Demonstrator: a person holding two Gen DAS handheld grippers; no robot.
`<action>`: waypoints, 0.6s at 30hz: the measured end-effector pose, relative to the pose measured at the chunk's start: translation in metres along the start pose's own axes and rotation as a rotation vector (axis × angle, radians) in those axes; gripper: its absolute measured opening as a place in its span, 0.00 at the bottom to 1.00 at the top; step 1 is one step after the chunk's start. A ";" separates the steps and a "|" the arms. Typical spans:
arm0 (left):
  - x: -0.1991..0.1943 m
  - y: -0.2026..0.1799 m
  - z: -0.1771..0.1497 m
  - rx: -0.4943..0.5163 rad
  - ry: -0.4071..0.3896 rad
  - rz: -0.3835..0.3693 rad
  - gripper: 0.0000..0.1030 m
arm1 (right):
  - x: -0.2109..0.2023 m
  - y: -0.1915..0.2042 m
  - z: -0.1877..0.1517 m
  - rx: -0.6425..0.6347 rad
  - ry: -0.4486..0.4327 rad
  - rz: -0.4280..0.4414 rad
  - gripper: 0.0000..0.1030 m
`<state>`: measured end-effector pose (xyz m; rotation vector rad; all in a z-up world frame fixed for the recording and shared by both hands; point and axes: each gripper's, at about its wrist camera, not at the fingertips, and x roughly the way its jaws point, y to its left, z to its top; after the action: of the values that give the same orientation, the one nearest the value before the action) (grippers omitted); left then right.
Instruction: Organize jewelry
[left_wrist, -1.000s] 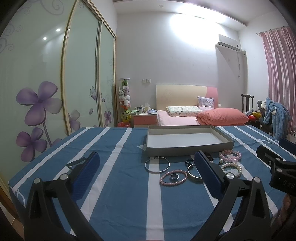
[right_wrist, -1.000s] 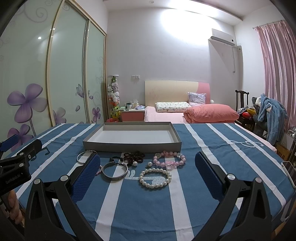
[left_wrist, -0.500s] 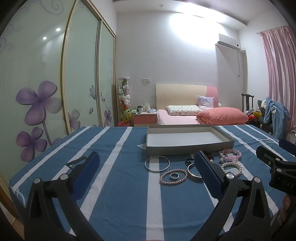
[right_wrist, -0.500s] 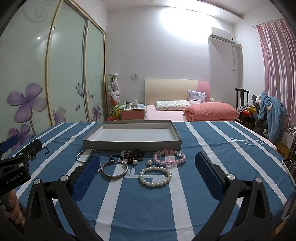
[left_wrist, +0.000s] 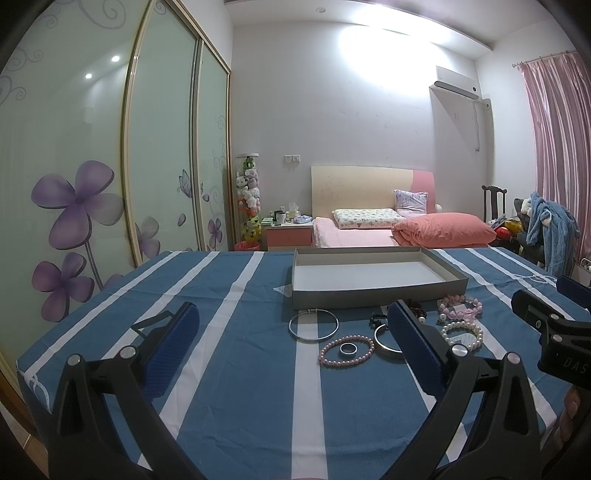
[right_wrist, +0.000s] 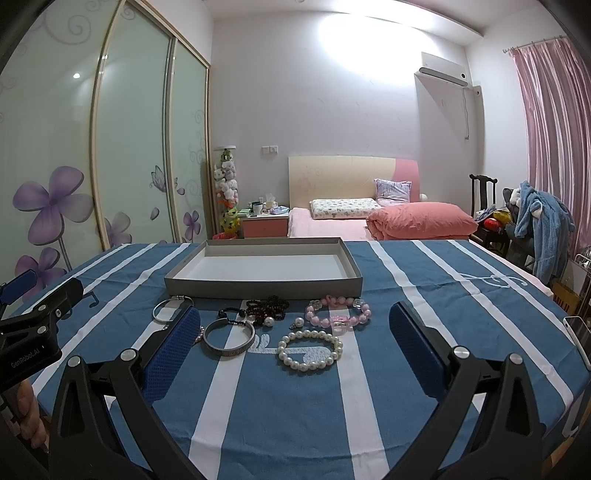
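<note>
A grey shallow tray (left_wrist: 376, 293) (right_wrist: 258, 286) with a white floor sits empty on the blue striped tablecloth. In front of it lie several pieces: a thin silver bangle (left_wrist: 313, 326) (right_wrist: 166, 309), a pink pearl bracelet (left_wrist: 346, 350) around a small silver ring (left_wrist: 348, 348), a grey cuff bangle (left_wrist: 384, 338) (right_wrist: 229, 338), a dark bead string (right_wrist: 267, 309), a pink bead bracelet (left_wrist: 460, 307) (right_wrist: 338, 312), a white pearl bracelet (left_wrist: 461, 334) (right_wrist: 310, 350). My left gripper (left_wrist: 291, 347) and right gripper (right_wrist: 291, 347) are open and empty, held above the near table.
The tablecloth (left_wrist: 240, 369) runs to the table's left and near edges. A phone (right_wrist: 578, 336) lies at the right edge. Beyond the table are a bed (left_wrist: 388, 229), wardrobe doors (left_wrist: 110, 166) and a chair with clothes (right_wrist: 535, 225).
Both grippers stay open. The right wrist view has shifted slightly; the jewelry and tray have not moved.
</note>
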<state>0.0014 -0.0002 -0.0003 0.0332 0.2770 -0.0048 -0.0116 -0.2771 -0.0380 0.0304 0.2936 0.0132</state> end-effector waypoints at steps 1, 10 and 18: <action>0.000 0.000 0.000 0.000 0.000 0.000 0.96 | 0.000 0.000 -0.002 0.000 0.000 0.000 0.98; 0.000 0.000 0.000 0.000 0.001 0.000 0.96 | 0.001 0.000 -0.002 0.001 0.003 0.001 0.98; 0.000 0.000 0.000 0.000 0.002 0.000 0.96 | 0.001 0.000 0.000 0.001 0.004 0.000 0.98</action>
<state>0.0018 -0.0004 -0.0003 0.0334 0.2792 -0.0045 -0.0109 -0.2774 -0.0378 0.0316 0.2980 0.0134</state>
